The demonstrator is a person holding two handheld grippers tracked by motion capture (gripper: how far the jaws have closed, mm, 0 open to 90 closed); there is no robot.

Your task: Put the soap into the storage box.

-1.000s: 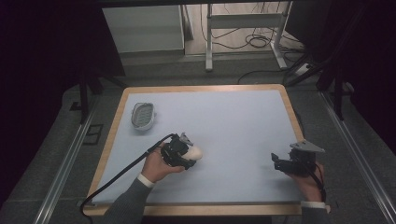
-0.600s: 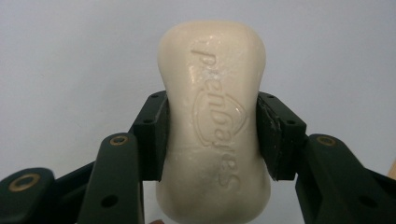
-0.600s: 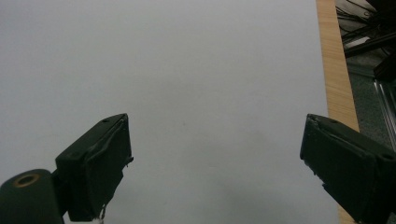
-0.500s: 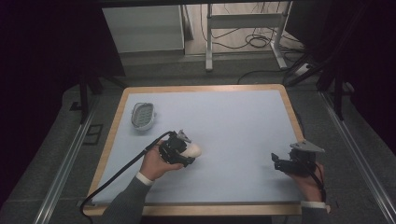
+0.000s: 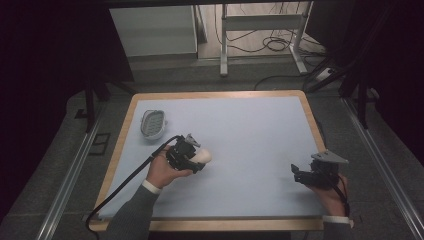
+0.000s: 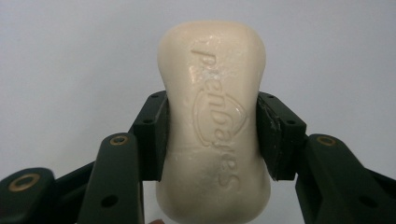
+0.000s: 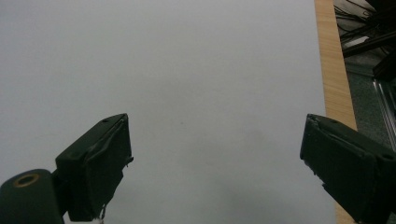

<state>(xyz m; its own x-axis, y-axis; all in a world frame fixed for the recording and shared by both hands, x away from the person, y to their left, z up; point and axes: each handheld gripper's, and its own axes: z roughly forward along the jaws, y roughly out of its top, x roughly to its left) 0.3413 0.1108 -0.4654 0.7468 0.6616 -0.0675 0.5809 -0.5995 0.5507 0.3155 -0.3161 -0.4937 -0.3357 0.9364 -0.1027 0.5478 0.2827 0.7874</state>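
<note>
Left gripper view has the left hand-held gripper (image 6: 212,140) clamped on the soap bar (image 6: 214,126), the right hand-held gripper (image 7: 215,163) standing apart and idle, so the next move is probably carrying it to the soap dish (image 5: 152,123).

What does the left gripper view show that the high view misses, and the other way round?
The left gripper view alone shows raised lettering on the soap bar and both pads pressing its narrow waist. The high view alone shows the soap dish near the table's far left corner, and the right gripper, apart at the right. Both show the soap held in the left gripper over the pale blue tabletop.
</note>
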